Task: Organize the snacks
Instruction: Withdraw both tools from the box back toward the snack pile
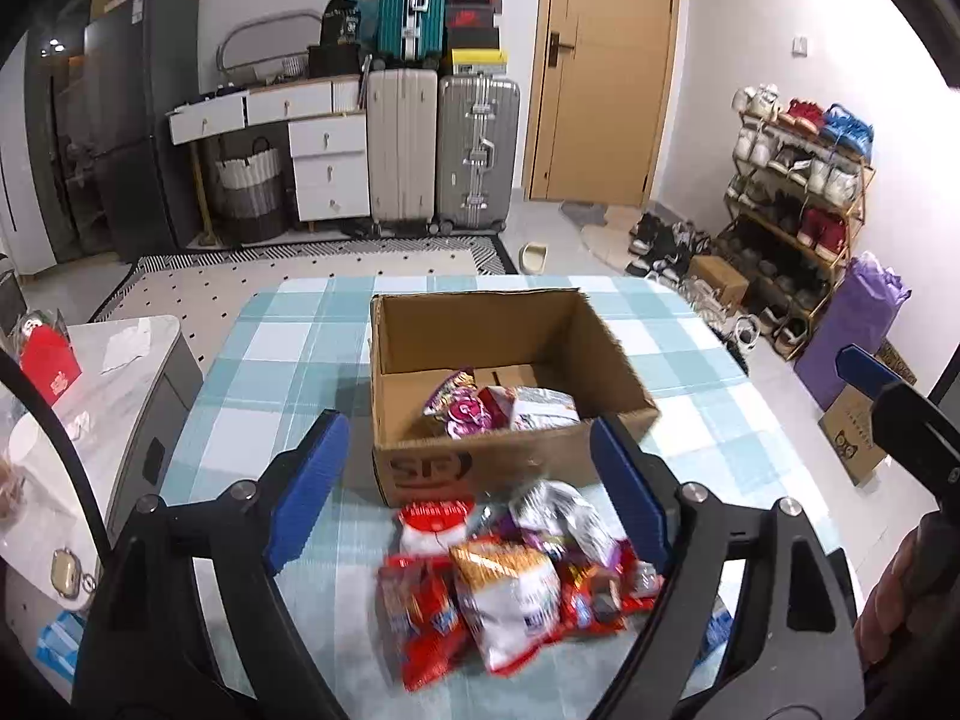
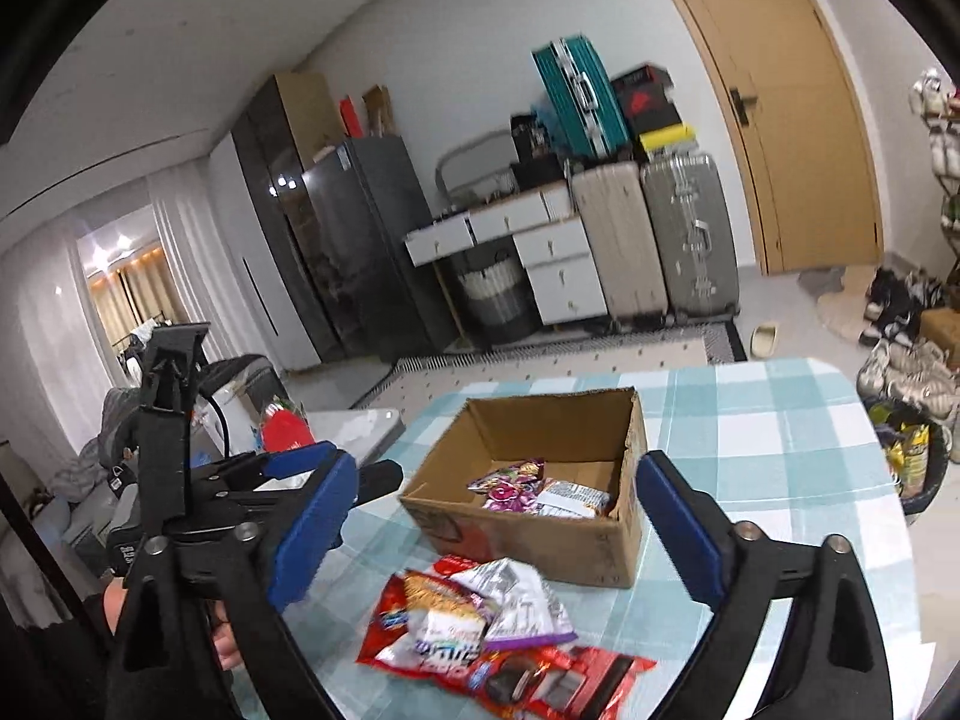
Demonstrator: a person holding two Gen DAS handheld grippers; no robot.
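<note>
Two tools, left (image 1: 468, 492) and right (image 2: 501, 531), both spread, empty; one box (image 1: 480, 462); three packets (image 1: 498, 405) inside.

Blurred packets, hidden box floor

My snack pile (image 1: 516, 576) before the cardboard box (image 1: 510, 462) is too smeared to read labels; the box's near wall hides part of its floor and packets inside.

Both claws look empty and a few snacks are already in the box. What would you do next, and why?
Probably lower one open gripper, say the left gripper, onto the pile of snack packets lying on the checked tablecloth in front of the cardboard box and close on the top packet. Both it and the right gripper stand open and hold nothing, and most packets are still outside the box.
</note>
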